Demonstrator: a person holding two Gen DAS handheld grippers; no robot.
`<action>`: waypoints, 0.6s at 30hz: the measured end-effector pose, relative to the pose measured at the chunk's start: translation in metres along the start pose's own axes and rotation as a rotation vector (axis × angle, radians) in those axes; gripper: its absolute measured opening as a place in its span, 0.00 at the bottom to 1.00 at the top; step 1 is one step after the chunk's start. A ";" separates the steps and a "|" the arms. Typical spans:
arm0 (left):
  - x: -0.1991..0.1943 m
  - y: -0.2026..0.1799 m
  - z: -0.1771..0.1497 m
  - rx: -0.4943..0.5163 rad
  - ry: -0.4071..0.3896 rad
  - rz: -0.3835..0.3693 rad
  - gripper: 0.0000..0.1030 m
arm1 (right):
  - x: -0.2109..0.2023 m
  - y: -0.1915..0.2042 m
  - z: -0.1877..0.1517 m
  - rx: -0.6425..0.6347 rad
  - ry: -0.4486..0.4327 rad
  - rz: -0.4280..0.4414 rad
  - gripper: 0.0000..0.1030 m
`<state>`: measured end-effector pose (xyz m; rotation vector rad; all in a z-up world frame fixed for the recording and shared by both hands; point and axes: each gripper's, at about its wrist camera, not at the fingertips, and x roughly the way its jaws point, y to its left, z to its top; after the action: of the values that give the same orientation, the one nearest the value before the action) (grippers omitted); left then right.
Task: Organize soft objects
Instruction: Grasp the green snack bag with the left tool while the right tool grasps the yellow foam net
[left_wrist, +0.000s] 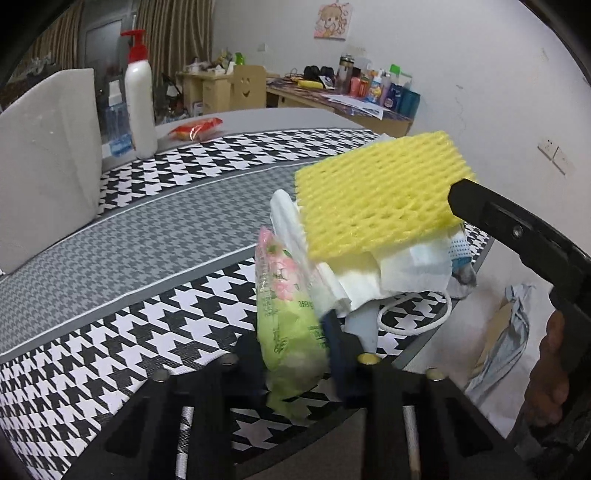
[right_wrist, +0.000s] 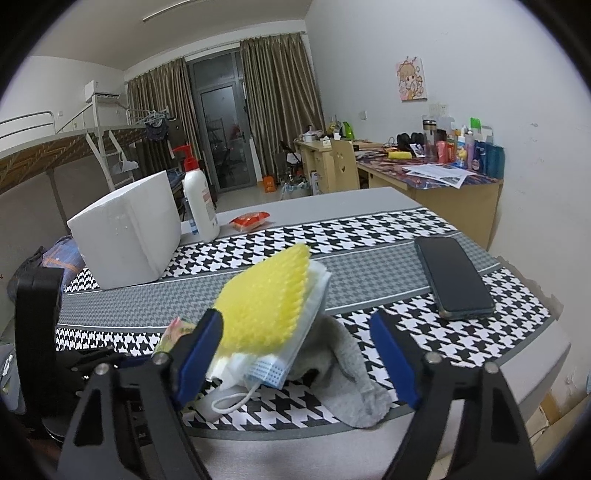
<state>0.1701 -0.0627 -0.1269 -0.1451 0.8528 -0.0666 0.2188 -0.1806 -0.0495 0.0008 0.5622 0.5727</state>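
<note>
A green and pink tissue pack stands between the fingers of my left gripper, which is shut on it at the table's near edge. Just to its right is a pile: a yellow foam net on top of white and blue face masks. In the right wrist view my right gripper stands open, straddling the same foam net, the masks and a grey cloth under them. Its left pad is beside the net's edge and its right pad is apart from the pile. The pack's corner peeks out on the left.
A white foam box, a white pump bottle and a red packet stand at the far side of the houndstooth table cover. A dark phone lies on the right. The table's edge runs just below the pile.
</note>
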 end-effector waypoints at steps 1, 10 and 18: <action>-0.001 0.000 0.000 -0.001 -0.006 -0.002 0.25 | 0.001 0.000 0.000 0.001 0.003 0.004 0.77; -0.006 0.001 -0.001 0.004 -0.021 -0.013 0.24 | 0.008 0.003 0.003 0.013 0.026 0.031 0.60; -0.010 0.002 -0.003 -0.001 -0.030 -0.023 0.24 | 0.006 0.007 0.003 0.009 0.031 0.035 0.35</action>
<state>0.1609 -0.0596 -0.1218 -0.1567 0.8214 -0.0847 0.2214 -0.1708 -0.0487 0.0098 0.5960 0.6052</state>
